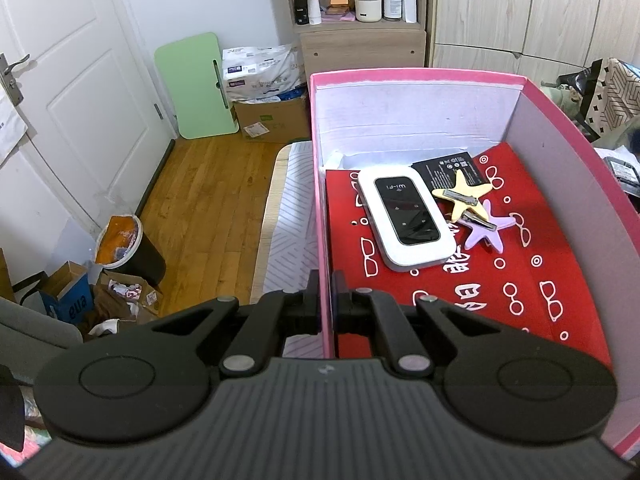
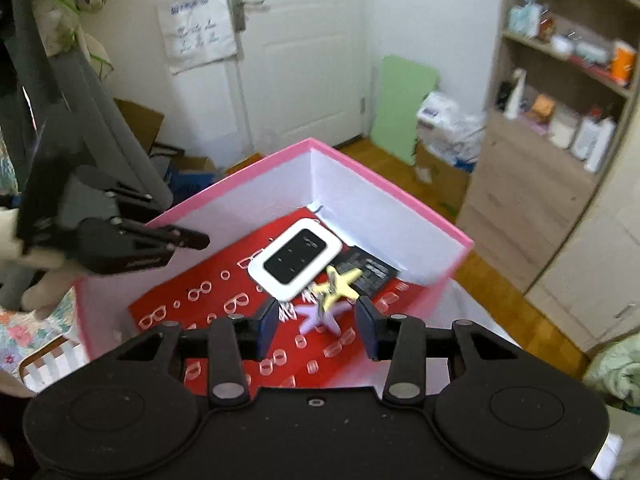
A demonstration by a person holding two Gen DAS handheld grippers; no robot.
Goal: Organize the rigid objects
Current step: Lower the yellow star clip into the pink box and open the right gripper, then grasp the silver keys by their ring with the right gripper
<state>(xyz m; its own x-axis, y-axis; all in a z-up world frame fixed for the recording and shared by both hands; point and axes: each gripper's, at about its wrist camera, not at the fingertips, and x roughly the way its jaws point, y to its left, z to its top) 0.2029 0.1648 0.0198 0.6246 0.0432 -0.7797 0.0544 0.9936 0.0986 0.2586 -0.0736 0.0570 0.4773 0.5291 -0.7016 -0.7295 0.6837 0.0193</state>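
Observation:
A pink box (image 1: 416, 76) with white inner walls and a red patterned sheet on its floor holds a white Wi-Fi device (image 1: 406, 220), a black flat pack (image 1: 444, 170), a yellow star clip (image 1: 460, 196) and a purple star clip (image 1: 486, 228). My left gripper (image 1: 327, 292) is shut on the box's left wall. In the right wrist view my right gripper (image 2: 318, 328) hangs open over the box (image 2: 384, 184). The purple clip (image 2: 320, 316) lies between its fingertips, untouched, with the yellow clip (image 2: 340, 284) and the Wi-Fi device (image 2: 296, 258) just beyond. The left gripper (image 2: 196, 240) shows clamped on the rim.
The box sits on a patterned cloth (image 1: 288, 220) beside a wooden floor. On the floor are a bin (image 1: 128, 248), a green board (image 1: 196, 84) and cardboard boxes (image 1: 272, 116). A shelf unit (image 1: 356, 0) with bottles stands behind, a white door (image 1: 80, 80) to the left.

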